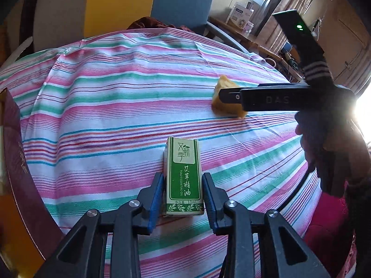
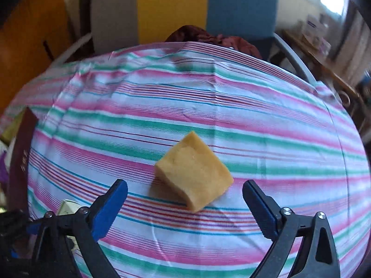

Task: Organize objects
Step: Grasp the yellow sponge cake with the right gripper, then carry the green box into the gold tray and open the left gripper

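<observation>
A small green and white essential oil box (image 1: pixel 183 176) lies on the striped cloth between the blue pads of my left gripper (image 1: pixel 183 180); the pads press both its long sides. A yellow sponge block (image 2: pixel 193 173) lies on the cloth just ahead of my right gripper (image 2: pixel 185 190), whose jaws stand wide open, one on each side of it and apart from it. In the left wrist view the sponge (image 1: pixel 222 88) is partly hidden behind the right gripper's black body (image 1: pixel 278 98). The oil box's corner shows at the lower left of the right wrist view (image 2: pixel 66 207).
A dark red box (image 1: pixel 14 143) stands at the table's left edge; it also shows in the right wrist view (image 2: pixel 22 155). A striped cloth (image 1: pixel 116 104) covers the table. A blue chair (image 1: pixel 183 2) and a wooden side table (image 1: pixel 250 37) with boxes stand beyond it.
</observation>
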`<action>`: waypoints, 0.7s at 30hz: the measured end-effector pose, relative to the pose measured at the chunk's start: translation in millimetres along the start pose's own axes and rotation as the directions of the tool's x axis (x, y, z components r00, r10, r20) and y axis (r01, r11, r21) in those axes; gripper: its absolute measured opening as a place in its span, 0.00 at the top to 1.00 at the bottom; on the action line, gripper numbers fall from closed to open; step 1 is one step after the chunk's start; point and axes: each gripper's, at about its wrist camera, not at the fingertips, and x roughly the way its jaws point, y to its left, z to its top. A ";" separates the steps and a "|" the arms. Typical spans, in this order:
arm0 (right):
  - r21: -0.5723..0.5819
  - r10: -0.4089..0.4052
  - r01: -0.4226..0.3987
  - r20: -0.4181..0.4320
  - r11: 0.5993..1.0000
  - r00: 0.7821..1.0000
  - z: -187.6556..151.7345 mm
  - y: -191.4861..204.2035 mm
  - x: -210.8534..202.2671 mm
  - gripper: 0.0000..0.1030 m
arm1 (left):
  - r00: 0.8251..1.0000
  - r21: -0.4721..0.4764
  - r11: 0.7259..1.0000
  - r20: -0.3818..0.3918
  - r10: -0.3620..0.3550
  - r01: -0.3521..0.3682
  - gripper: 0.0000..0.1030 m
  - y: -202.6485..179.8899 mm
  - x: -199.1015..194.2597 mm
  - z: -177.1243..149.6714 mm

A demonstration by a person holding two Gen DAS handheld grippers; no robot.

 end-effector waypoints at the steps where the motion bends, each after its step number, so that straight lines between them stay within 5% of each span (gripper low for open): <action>1: -0.031 -0.012 0.012 -0.012 0.999 1.000 3.9 2.2 4.1 0.01 | 1.000 -0.005 1.000 0.001 -0.004 0.004 0.68 1.2 -0.8 -1.0; 8: -0.144 -0.044 0.034 -0.067 0.989 0.997 14.1 13.2 32.3 0.02 | 1.000 -0.009 1.000 0.012 -0.007 0.007 0.67 1.6 -0.8 -3.2; 10: -0.121 -0.097 0.086 -0.084 0.989 0.992 8.2 10.8 35.9 0.37 | 1.000 -0.013 1.000 0.014 -0.009 0.010 0.67 3.3 -0.8 -3.5; 21: -0.016 0.025 -0.025 -0.016 1.000 1.000 -54.0 28.6 -20.6 0.44 | 0.999 -0.024 1.000 0.028 0.019 -0.019 0.67 3.2 -3.1 -6.3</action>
